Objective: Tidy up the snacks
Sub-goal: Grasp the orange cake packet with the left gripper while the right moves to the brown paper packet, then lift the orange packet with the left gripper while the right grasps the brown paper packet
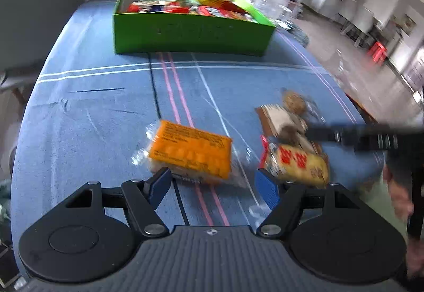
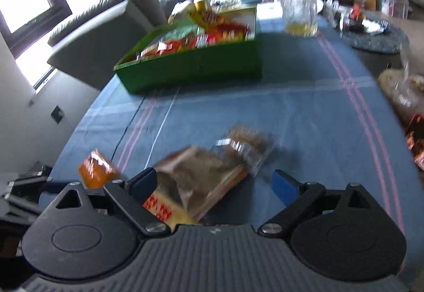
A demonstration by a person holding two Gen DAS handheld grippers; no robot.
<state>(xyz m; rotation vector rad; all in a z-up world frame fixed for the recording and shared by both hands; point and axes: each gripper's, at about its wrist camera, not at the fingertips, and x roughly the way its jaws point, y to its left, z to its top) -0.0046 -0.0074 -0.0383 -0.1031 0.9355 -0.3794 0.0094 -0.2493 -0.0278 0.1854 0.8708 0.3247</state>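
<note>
An orange snack packet (image 1: pixel 189 151) lies on the blue tablecloth just ahead of my open, empty left gripper (image 1: pixel 213 183). To its right lie a yellow packet with red characters (image 1: pixel 299 163), a brown-and-white packet (image 1: pixel 281 121) and a clear cookie packet (image 1: pixel 294 102). My right gripper (image 2: pixel 216 184) is open, its jaws on either side of the brown packet (image 2: pixel 201 180), not closed on it. The cookie packet (image 2: pixel 249 145), yellow packet (image 2: pixel 161 208) and orange packet (image 2: pixel 96 169) also show there. A green box (image 1: pixel 190 32) full of snacks stands at the far end, also in the right wrist view (image 2: pixel 193 67).
A glass jar (image 2: pixel 299 10) stands right of the box. A bagged bread item (image 2: pixel 400 94) and a red packet (image 2: pixel 416 138) lie at the table's right edge. A grey sofa (image 2: pixel 100 27) is beyond the left side. The right gripper's arm (image 1: pixel 365 138) reaches in from the right.
</note>
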